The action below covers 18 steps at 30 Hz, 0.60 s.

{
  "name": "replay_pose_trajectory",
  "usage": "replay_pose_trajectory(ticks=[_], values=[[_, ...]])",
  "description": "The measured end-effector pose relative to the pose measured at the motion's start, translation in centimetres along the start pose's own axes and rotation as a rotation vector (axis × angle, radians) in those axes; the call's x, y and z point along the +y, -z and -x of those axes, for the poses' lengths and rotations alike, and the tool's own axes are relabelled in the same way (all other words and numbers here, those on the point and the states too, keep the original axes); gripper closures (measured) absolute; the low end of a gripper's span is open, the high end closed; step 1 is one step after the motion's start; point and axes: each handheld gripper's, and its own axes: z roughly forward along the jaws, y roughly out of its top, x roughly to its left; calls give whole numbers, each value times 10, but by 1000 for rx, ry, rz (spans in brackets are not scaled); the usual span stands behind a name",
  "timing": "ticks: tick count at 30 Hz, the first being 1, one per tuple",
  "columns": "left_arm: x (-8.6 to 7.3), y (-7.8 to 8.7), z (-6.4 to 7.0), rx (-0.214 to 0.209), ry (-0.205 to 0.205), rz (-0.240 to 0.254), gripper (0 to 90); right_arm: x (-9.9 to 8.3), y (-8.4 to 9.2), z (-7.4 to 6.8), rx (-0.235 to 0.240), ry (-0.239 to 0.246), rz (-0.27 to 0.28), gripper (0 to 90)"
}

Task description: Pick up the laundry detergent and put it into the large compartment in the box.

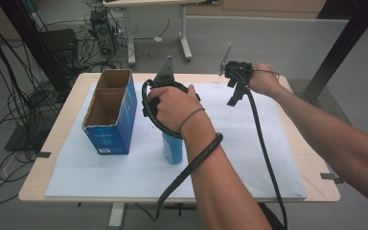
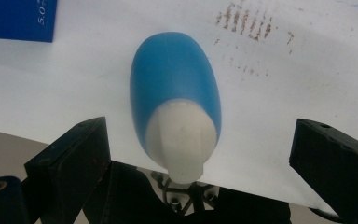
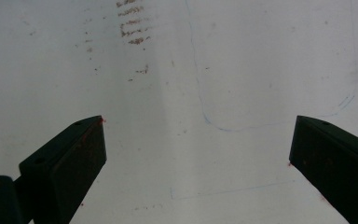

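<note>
Centre of the high view, the left hand (image 1: 172, 106) holds the left gripper (image 1: 165, 125) directly above a blue plastic bottle with a whitish cap (image 1: 173, 148), which stands upright on the white sheet (image 1: 124, 167) covering the light wooden table (image 1: 62, 139). In the left gripper view the bottle (image 2: 176, 109) sits dead centre, cap end toward the camera, and the two black jaws stand wide apart on either side of it, neither one touching it. Just left of the bottle in the high view, an open-topped blue cardboard box with a brown inside (image 1: 111, 110) stands on the sheet, its two compartments both showing bare cardboard; a corner of that box (image 2: 16, 18) peeks into the upper left of the left gripper view. Over at the upper right of the high view, the right hand (image 1: 264, 79) keeps the right gripper (image 1: 234, 96) above the far edge of the sheet, well apart from the bottle. The right gripper view shows its jaws spread wide too, nothing between them, over bare white sheet (image 3: 242, 65) marked with faint blue pen lines and brownish smudges (image 3: 130, 23).
</note>
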Motion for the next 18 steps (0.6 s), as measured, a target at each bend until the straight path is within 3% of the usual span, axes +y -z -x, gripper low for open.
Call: replay_pose_trajectory(ticks=[18], values=[[-1, -1, -2, -11, 2, 2, 53, 0, 2, -1, -2, 0, -3, 37]])
